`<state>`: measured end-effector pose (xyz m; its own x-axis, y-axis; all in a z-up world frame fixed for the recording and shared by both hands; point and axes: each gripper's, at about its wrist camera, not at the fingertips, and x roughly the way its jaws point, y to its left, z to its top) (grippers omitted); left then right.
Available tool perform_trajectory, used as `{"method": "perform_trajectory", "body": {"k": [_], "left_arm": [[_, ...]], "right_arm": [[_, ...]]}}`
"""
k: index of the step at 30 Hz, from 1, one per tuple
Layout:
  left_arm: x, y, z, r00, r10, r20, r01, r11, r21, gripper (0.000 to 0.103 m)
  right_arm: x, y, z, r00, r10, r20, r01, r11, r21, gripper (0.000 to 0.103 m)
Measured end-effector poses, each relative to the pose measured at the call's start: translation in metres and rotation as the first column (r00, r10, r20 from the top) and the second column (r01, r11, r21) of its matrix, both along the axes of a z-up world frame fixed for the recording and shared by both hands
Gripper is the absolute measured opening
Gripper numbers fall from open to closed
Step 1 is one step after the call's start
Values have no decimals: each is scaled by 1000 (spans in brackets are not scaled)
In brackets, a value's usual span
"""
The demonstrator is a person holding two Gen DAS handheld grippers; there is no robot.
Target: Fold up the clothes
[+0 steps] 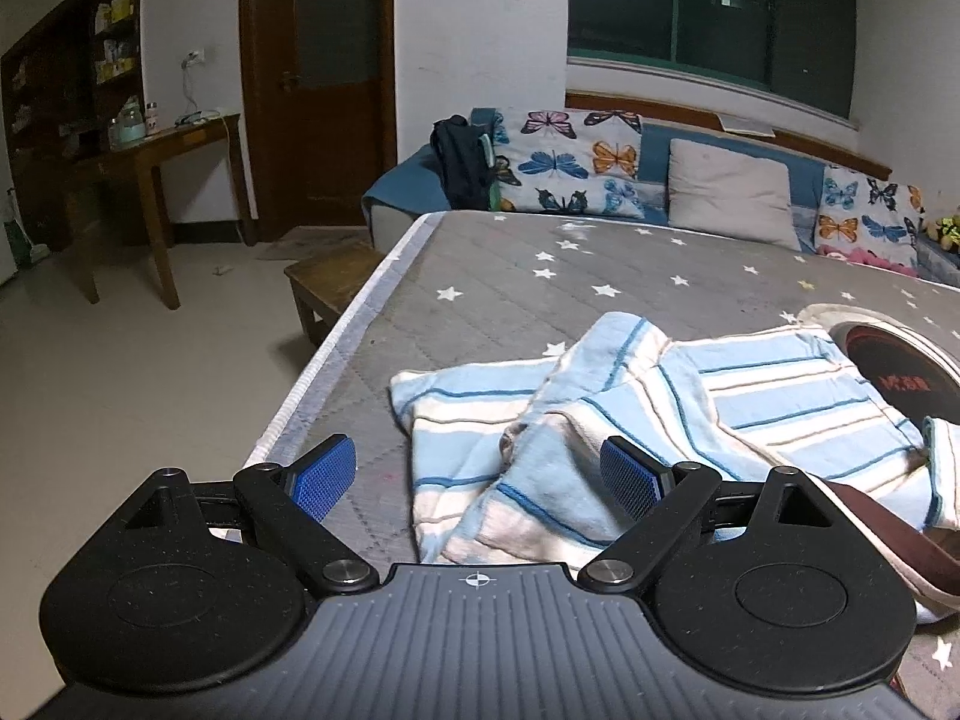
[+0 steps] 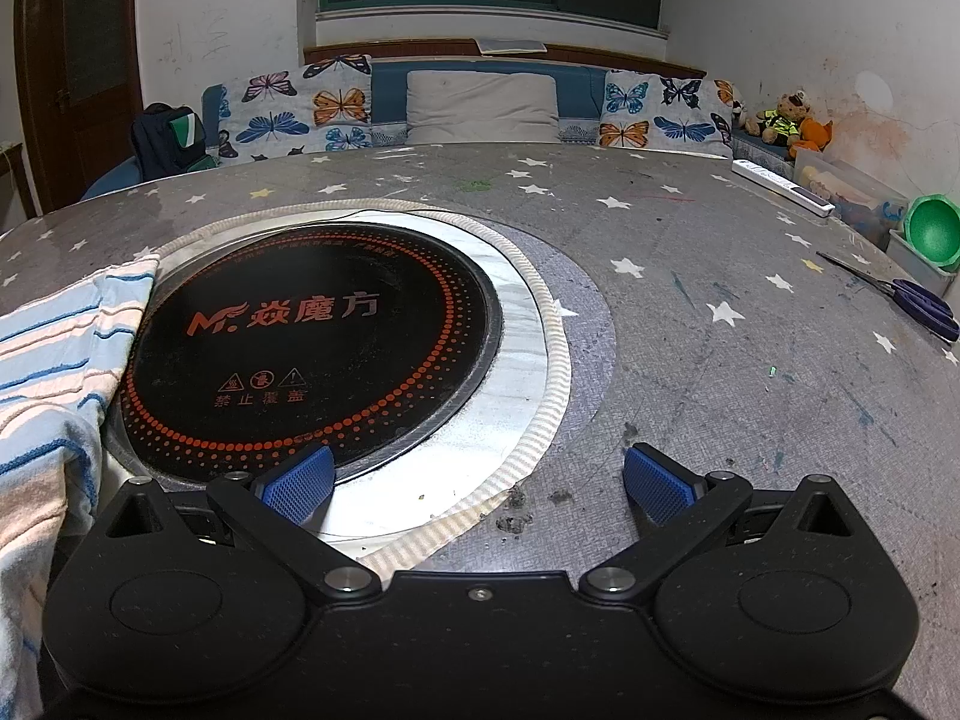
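Observation:
A light blue and white striped garment lies rumpled on the grey star-print table cover, partly folded over itself. My left gripper is open just above its near edge, holding nothing. The garment also shows at the left edge of the right wrist view, lapping onto the rim of a black round induction cooktop. My right gripper is open and empty over the cooktop's near right rim and the cover, to the right of the garment.
The cooktop sits sunk in the table's middle, ringed by white trim. Scissors, a white power strip and a green bowl lie at the right. The table's left edge drops to the floor beside a wooden stool.

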<state>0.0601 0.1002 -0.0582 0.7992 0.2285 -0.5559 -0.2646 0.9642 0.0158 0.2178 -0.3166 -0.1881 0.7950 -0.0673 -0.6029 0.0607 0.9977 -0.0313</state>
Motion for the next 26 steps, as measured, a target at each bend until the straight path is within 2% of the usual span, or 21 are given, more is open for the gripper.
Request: {"method": "perform_trajectory", "body": {"k": [14,26], "left_arm": [[12,-14,-4,999,-29,-13,30,999,38,89],[16,-28,-1,998,-59,20,57,995,80,89]], "right_arm": [[0,0,0,1000,0,0,0,1000,0,103],[0,0,0,1000,0,0,0,1000,0,103]]}}
